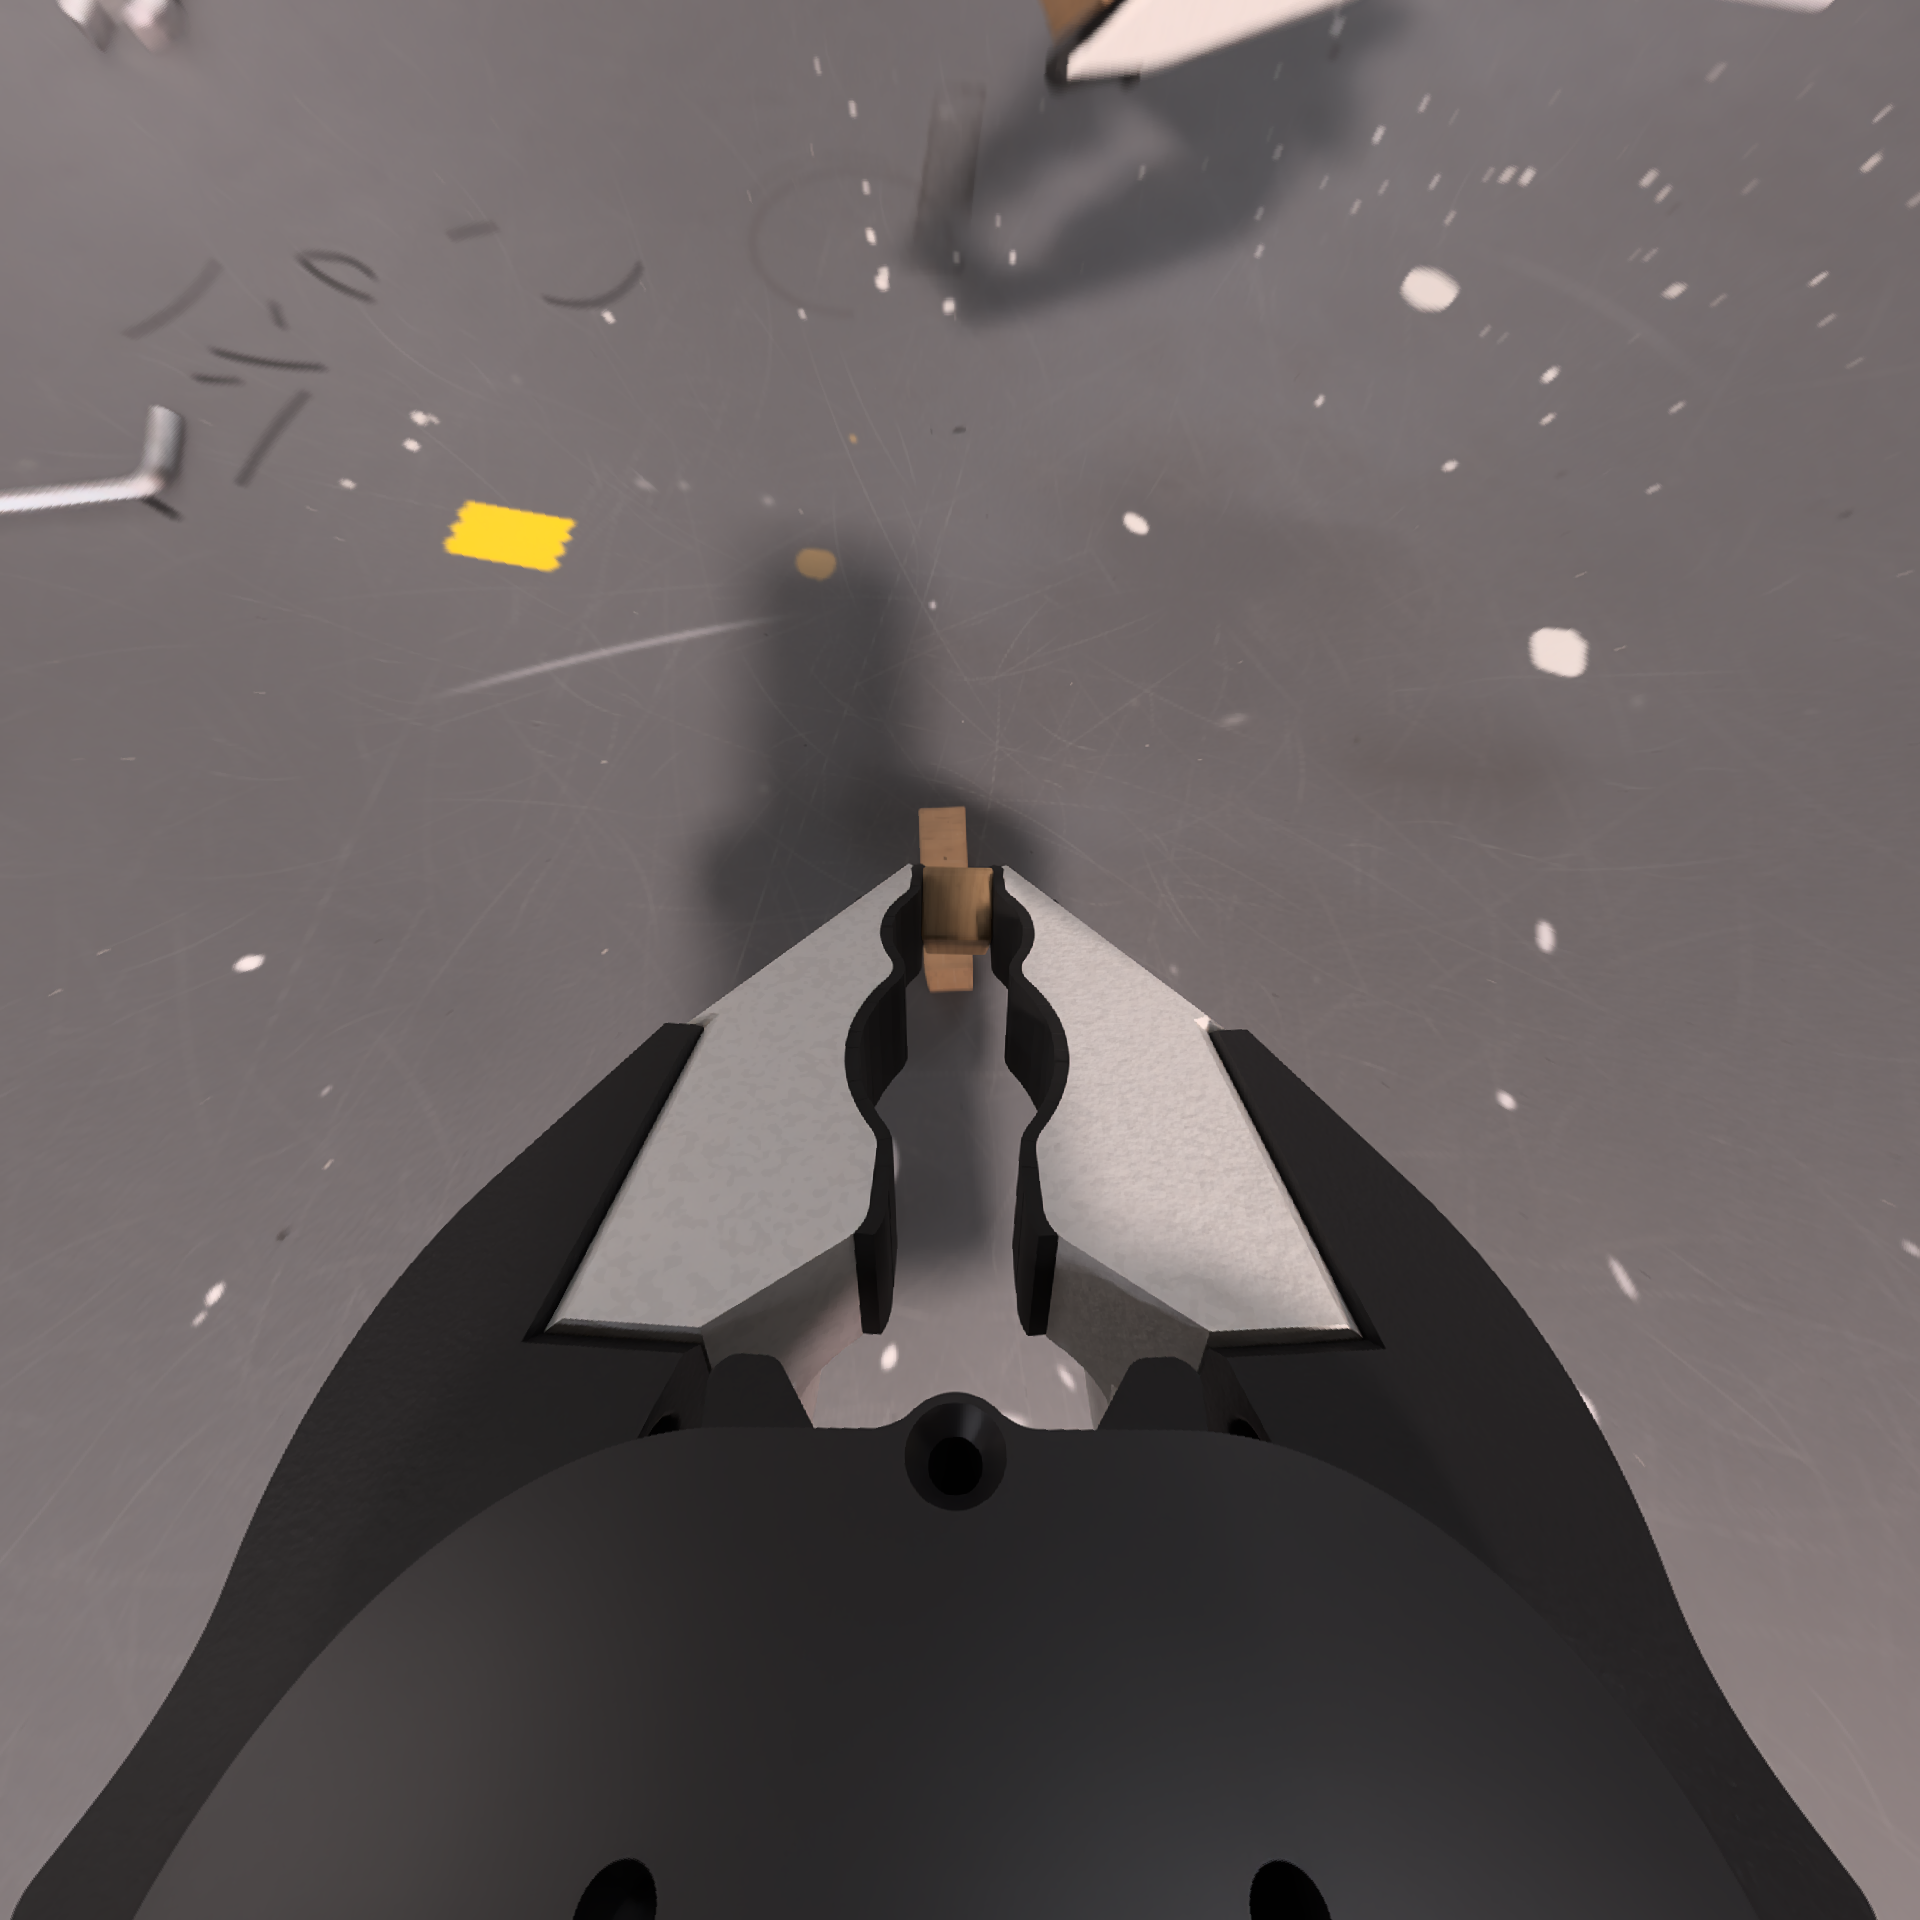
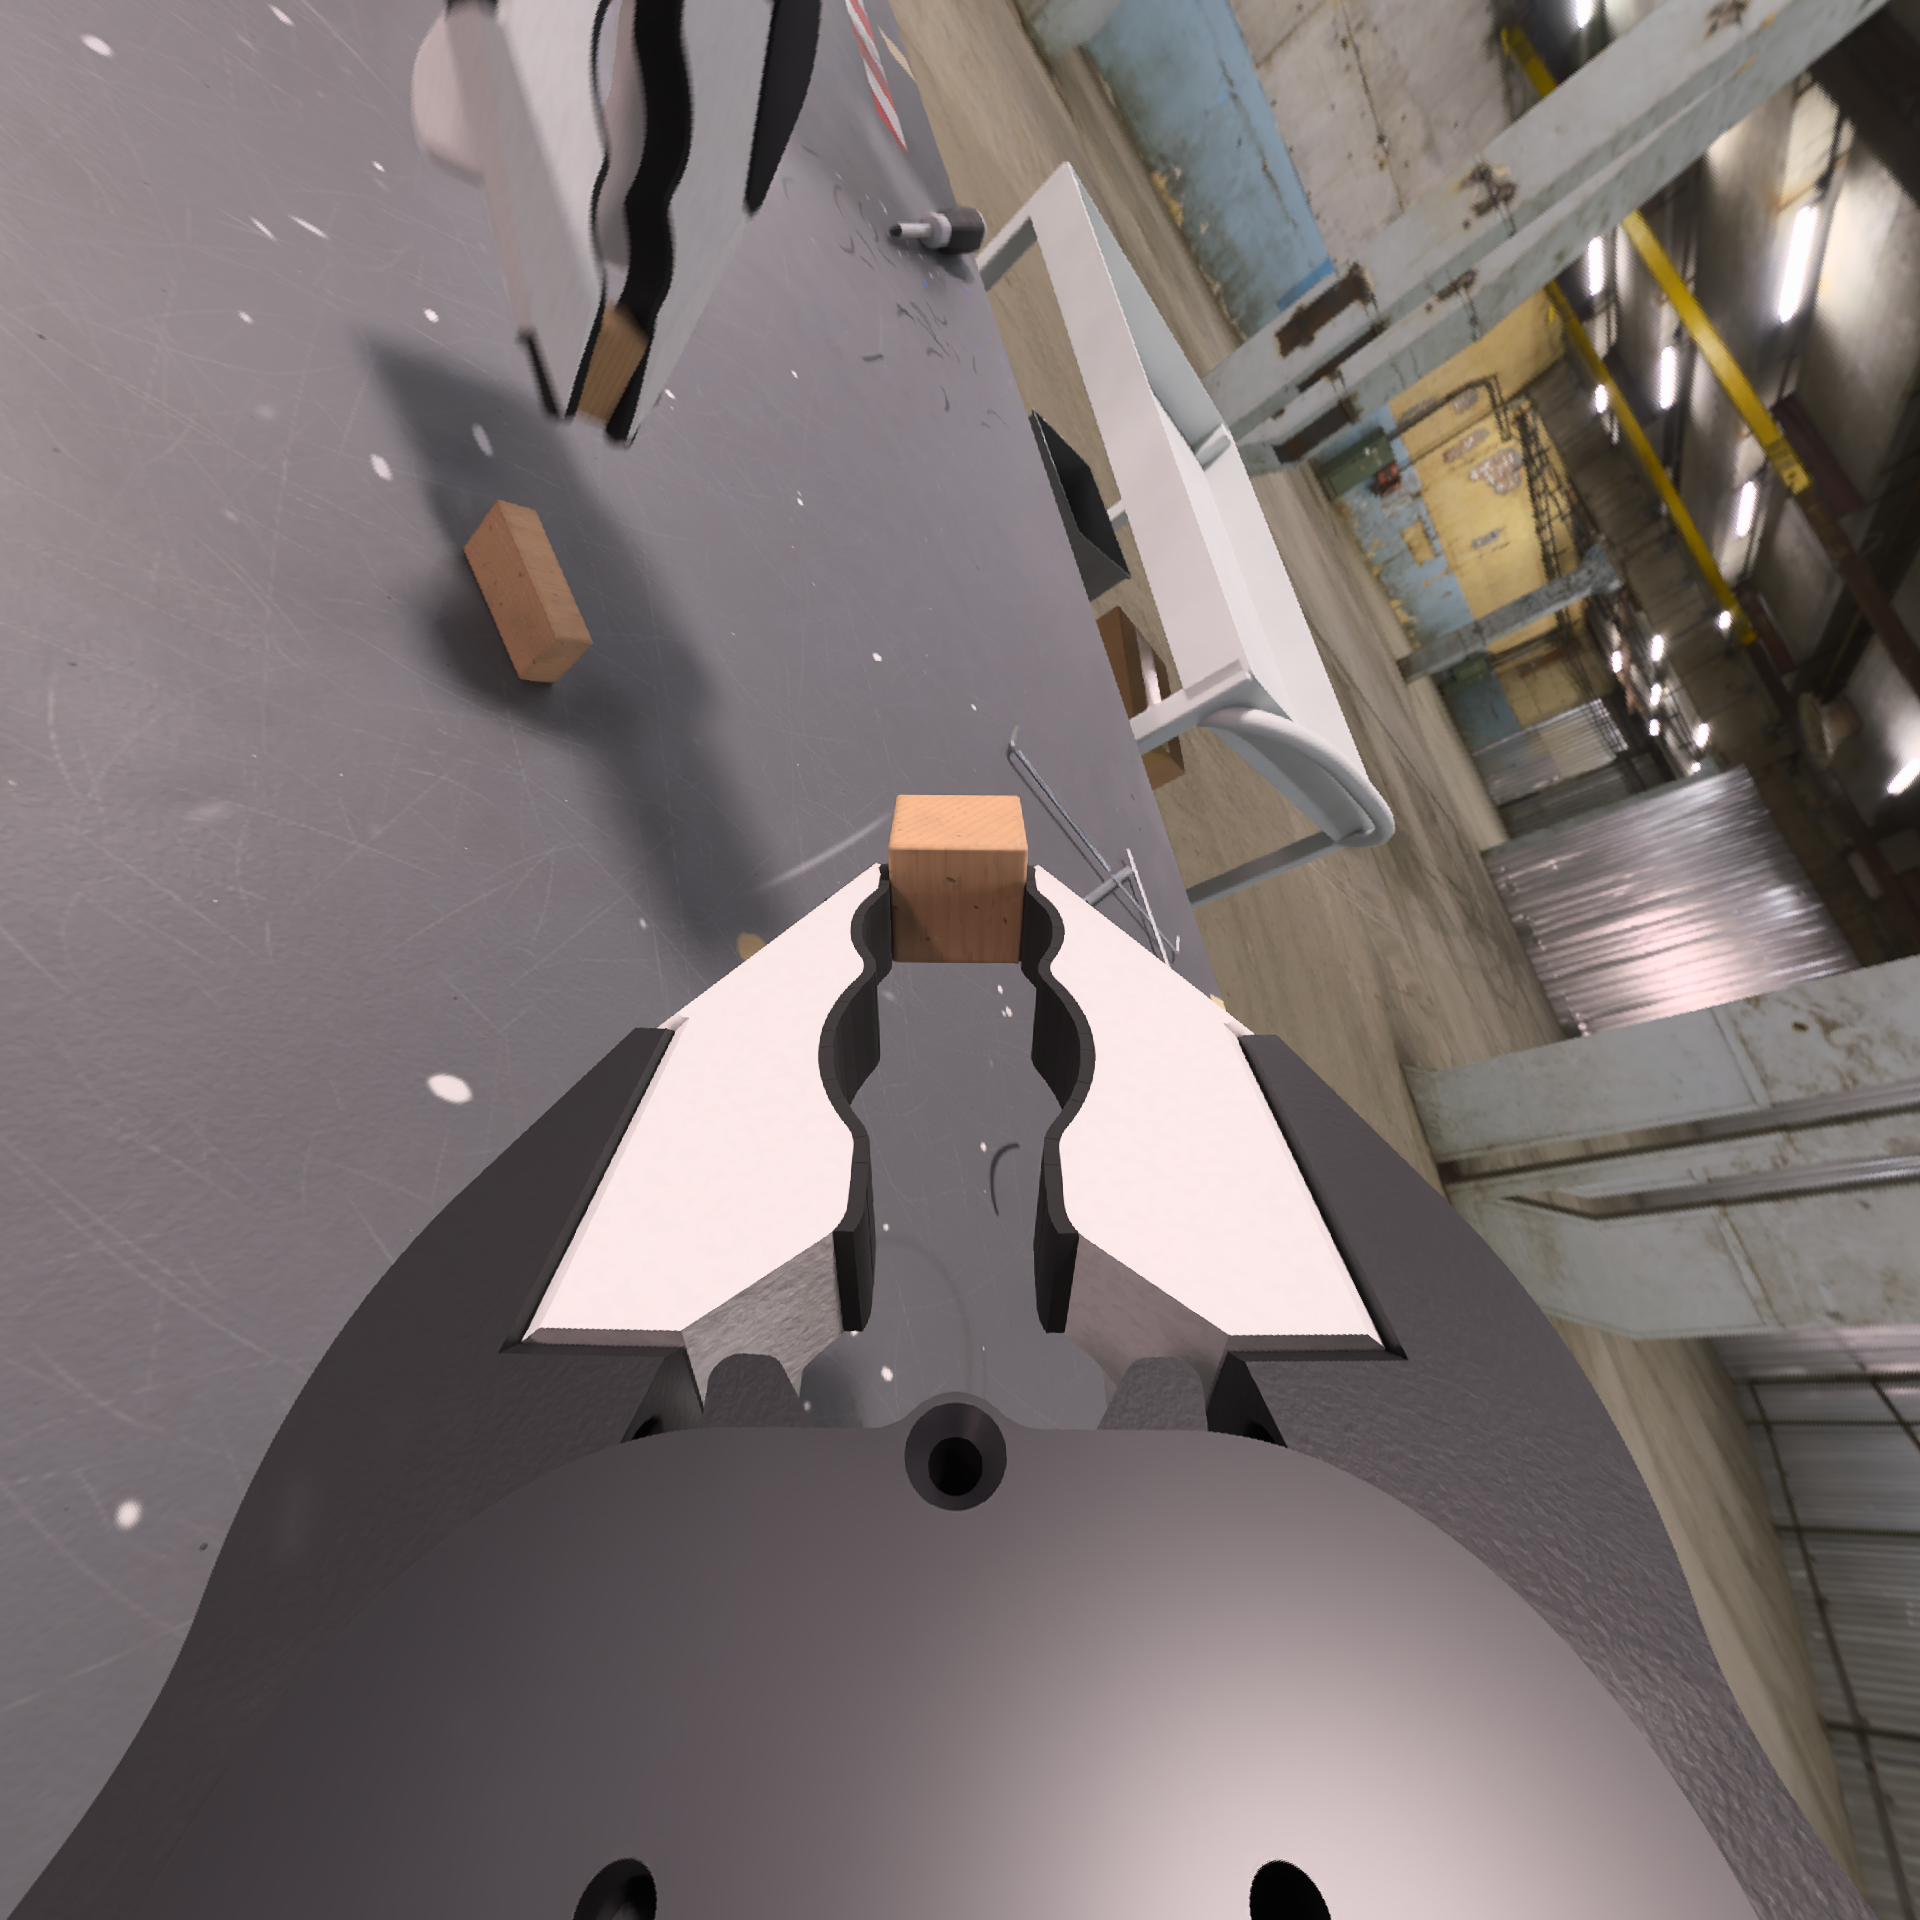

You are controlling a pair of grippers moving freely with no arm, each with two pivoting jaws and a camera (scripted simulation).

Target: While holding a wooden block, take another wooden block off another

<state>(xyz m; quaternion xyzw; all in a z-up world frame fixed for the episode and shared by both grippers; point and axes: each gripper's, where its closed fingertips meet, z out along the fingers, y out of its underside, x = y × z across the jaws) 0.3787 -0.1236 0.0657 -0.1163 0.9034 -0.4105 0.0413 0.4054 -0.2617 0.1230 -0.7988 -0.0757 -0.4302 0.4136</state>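
My left gripper (image 1: 958, 878) is shut on a wooden block (image 1: 948, 906), seen end-on between its tips, above the grey table (image 1: 416, 831). It also shows far off in the right wrist view (image 2: 597, 410) with that block (image 2: 615, 358). My right gripper (image 2: 958, 878) is shut on a wooden cube (image 2: 956, 883) and holds it above the table near the table's edge. Part of it shows at the top of the left wrist view (image 1: 1153, 36). A third wooden block (image 2: 525, 592) lies alone on the table, below and beside the left gripper, touching neither gripper.
A hex key (image 1: 104, 488) and yellow tape (image 1: 509, 535) lie to the left. A bolt-like part (image 2: 940, 227) and bent wire (image 2: 1101, 873) lie near the table's edge (image 2: 1039, 623). A white bench (image 2: 1174, 499) stands beyond it.
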